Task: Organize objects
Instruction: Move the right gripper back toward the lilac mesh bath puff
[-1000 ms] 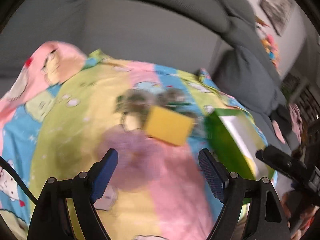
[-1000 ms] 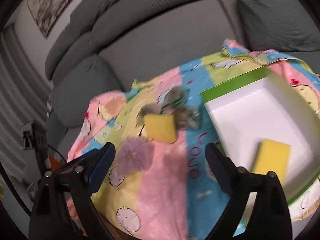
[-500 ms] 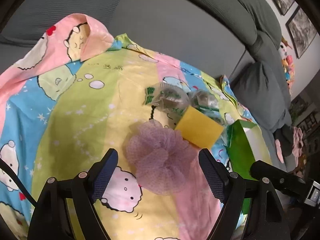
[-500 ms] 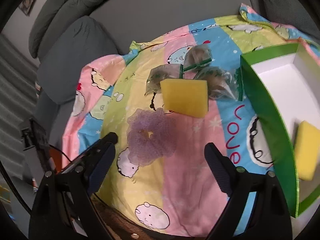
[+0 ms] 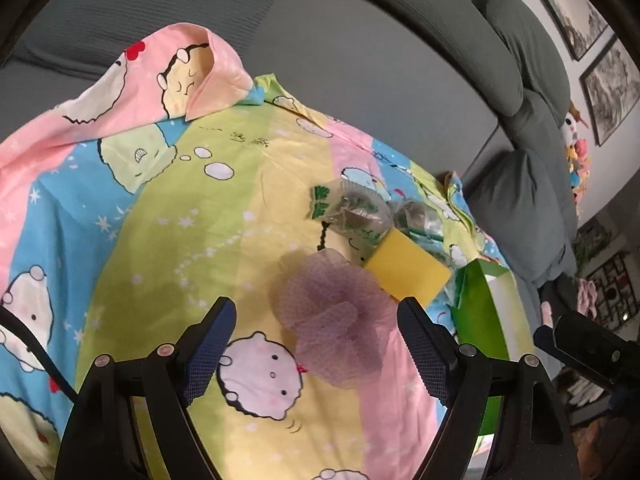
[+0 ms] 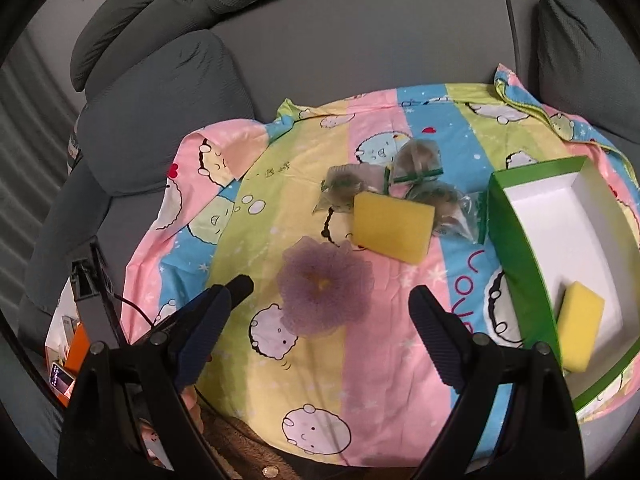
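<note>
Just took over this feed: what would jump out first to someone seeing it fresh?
The bright cartoon sheet spread over the grey sofa. At its middle lie a purple mesh puff and a yellow sponge against three clear packets. On the right, a green box holds a second sponge.

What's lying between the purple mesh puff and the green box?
Only the loose yellow sponge partly fills that stretch; bare patterned sheet otherwise, per the right wrist view.

Right gripper (image 6: 320, 328) open, empty, above purple puff (image 6: 325, 289); sponge (image 6: 393, 227) beyond, another sponge (image 6: 579, 326) in green box (image 6: 520, 248).
</note>
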The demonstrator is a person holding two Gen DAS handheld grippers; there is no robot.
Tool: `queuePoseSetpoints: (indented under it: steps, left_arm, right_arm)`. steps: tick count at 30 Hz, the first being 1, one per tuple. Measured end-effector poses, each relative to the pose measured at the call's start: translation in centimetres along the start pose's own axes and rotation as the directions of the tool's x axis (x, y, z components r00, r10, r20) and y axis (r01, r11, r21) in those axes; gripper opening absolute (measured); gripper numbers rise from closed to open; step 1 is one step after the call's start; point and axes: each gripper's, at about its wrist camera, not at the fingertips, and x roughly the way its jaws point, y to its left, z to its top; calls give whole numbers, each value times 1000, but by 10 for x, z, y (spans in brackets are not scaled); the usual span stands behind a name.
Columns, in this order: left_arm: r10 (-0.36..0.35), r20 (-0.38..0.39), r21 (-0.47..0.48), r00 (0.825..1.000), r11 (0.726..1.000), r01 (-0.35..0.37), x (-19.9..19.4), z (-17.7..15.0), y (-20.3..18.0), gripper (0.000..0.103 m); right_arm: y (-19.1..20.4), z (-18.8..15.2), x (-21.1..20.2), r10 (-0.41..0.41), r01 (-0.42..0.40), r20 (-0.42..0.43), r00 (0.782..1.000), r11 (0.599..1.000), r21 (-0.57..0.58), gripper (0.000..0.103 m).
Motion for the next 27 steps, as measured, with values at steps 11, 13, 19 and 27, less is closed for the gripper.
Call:
queuePoseSetpoints:
  steps: [11,13,19,27]
  left_arm:
    - [24,1,-28,1000,999,-24,1,0,10,83]
    - [33,-1,-32,999,999,-33,0,-1,12,83]
    - [62,-5,-6,998,998,-62,0,-6,13,83]
    - [47,-15,-18,999,999,-48,8,-5,11,83]
  right_arm:
    - [6,19,7,64,-62,-17,998,995,83,91]
    - [15,24,7,73,-72,-8,997,995,68,91]
    - [26,29,22,105,-104,-4,994,991,83,91]
    - [25,49,48,119,-118,-1,993,983,138,91]
